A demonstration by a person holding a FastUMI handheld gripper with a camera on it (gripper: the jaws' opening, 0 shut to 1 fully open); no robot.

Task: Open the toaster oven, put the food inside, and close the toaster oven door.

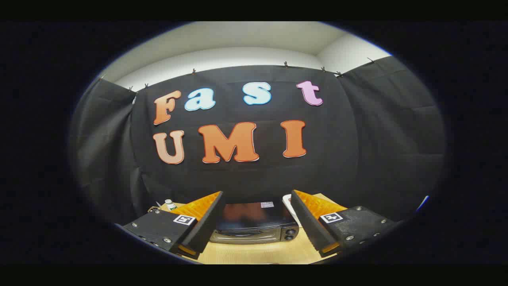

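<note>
Tongs (254, 206) spread wide, holding nothing, raised above the counter (254, 252).

Toaster oven (254, 224) sits on the counter just ahead, framed between the two fingers and well apart from both; its door looks closed, handle bar across the front, two knobs toward the right finger. White item (289, 203), possibly a plate or the food, lies beyond the right finger, partly hidden; cannot tell which. Small bottle (170, 204) stands beyond the left finger. Judgement: task at the start. Door not yet opened, food not yet inside, closing still to come.
</note>
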